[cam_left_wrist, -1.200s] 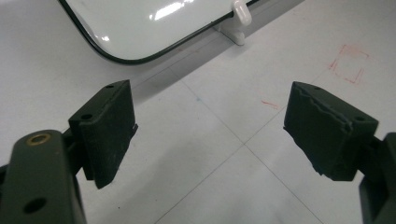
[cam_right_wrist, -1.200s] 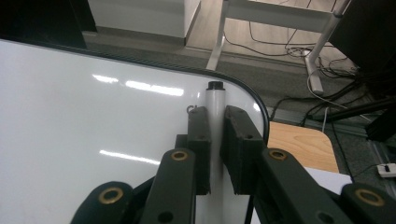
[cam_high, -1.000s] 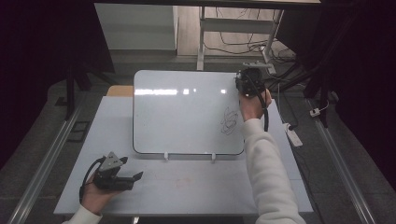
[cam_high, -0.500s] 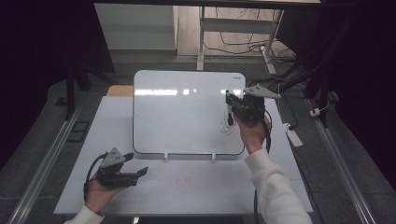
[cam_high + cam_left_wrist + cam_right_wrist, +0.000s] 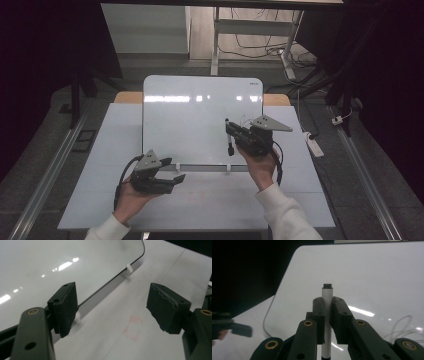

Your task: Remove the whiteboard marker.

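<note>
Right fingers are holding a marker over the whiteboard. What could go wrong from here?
1. The right gripper is shut on the marker by a narrow band of its barrel; the pen could pivot or slip if its tip gets pressed to the whiteboard.
2. Faint scribbles sit right beside the gripper; a sweep of the hand might smear them.
3. The left gripper is open, nothing between its fingers, near the board's bottom edge and white clip; it may knock them.

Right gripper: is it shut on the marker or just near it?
Shut on it. In the right gripper view the right gripper has both pads pressed against the white marker, whose dark tip sticks out past them.
</note>
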Tool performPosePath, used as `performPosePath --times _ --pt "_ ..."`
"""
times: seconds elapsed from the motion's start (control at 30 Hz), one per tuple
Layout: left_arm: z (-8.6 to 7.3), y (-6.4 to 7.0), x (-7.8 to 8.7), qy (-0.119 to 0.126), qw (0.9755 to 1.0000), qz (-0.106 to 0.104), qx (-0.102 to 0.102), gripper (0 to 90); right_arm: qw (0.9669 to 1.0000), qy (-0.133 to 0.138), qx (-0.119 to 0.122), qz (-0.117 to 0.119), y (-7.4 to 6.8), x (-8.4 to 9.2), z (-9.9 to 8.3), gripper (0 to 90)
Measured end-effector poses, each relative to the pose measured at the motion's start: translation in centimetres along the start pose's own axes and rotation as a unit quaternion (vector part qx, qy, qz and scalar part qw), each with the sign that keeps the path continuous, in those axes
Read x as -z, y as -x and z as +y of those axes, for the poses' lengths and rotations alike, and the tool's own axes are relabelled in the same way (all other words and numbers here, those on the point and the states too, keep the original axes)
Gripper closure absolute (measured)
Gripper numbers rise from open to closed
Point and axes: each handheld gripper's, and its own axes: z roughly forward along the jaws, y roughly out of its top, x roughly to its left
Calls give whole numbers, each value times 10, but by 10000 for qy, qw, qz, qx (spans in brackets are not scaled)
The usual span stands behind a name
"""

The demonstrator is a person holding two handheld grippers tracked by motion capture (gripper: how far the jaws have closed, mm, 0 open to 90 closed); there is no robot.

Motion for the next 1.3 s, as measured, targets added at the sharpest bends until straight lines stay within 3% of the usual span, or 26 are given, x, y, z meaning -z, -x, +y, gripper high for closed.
performPosePath --times 0.17,0.3,0.43,0.57,0.73,0.8,0.9,0.97,1.0,1.1,1.2,1.27,1.3 --pt "16 4 -14 165 9997 -197 23 295 9993 -61 -127 341 -14 -7 -12 806" --pt "29 7 -23 339 9987 -390 34 345 9981 -104 -90 593 -31 -14 -20 806" --pt "38 6 -28 492 9968 -617 92 421 9968 -136 20 785 -49 -20 -24 806" --pt "42 6 -28 575 9963 -635 32 538 9954 -116 68 946 -61 -25 -29 806" --pt "42 5 -27 525 9966 -641 -3 728 9945 -86 136 1030 -70 -26 -35 806" --pt "42 4 -26 516 9969 -592 22 768 9945 -36 173 1028 -71 -25 -35 806" --pt "41 0 -25 532 9959 -724 28 808 9941 -37 222 1065 -71 -22 -35 797" --pt "40 1 -25 483 9961 -741 -70 811 9928 -54 237 1173 -69 -19 -34 723" --pt "40 1 -25 483 9961 -741 -70 811 9918 -52 270 1250 -67 -16 -34 687" --pt "37 3 -22 460 9934 -1007 -297 812 9867 -214 548 1515 -54 -4 -34 604" --pt "34 5 -21 422 9901 -1260 -455 812 9750 -699 792 1957 -34 4 -39 560" --pt "32 8 -21 403 9872 -1455 -507 813 9639 -1042 964 2254 -21 6 -45 538" --pt "32 9 -22 379 9859 -1534 -547 812 9603 -1115 1031 2342 -18 6 -47 526"
